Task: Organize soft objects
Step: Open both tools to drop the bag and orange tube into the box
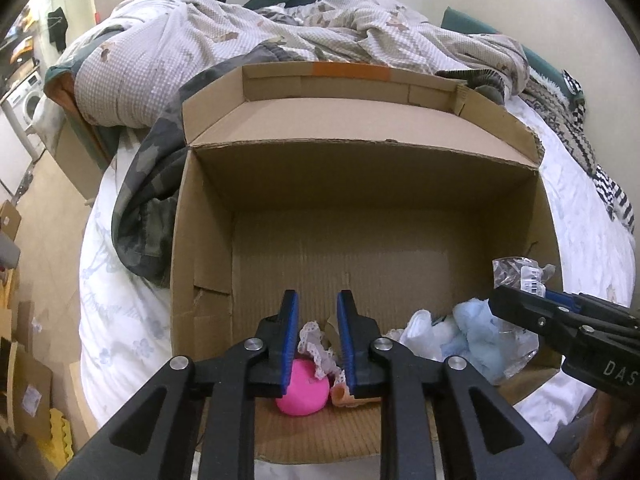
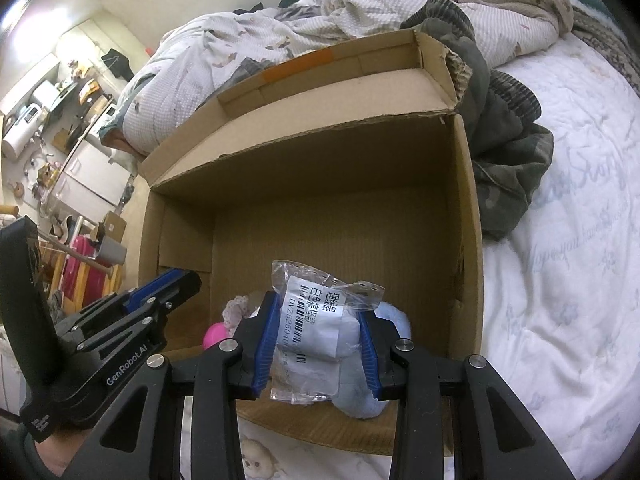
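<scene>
An open cardboard box (image 1: 280, 248) sits on the bed, also in the right wrist view (image 2: 468, 216). My left gripper (image 1: 317, 300) hangs over its near left corner, jaws apart, above a pink soft toy (image 1: 305, 394) with a lace frill (image 1: 316, 342); nothing is between the fingers. My right gripper (image 2: 318, 308) holds its jaws on a clear plastic bag with a white label (image 2: 320, 320), over a pale blue plush (image 2: 394, 322) inside the box. The bag (image 1: 520, 276) and blue plush (image 1: 478, 330) also show in the left wrist view, next to a white soft item (image 1: 420, 330).
A crumpled patterned duvet (image 1: 248, 36) and a grey camouflage garment (image 1: 148, 196) lie behind and left of the box. White bed sheet (image 2: 560, 280) lies right of it. Floor clutter and boxes (image 1: 24, 360) stand left of the bed.
</scene>
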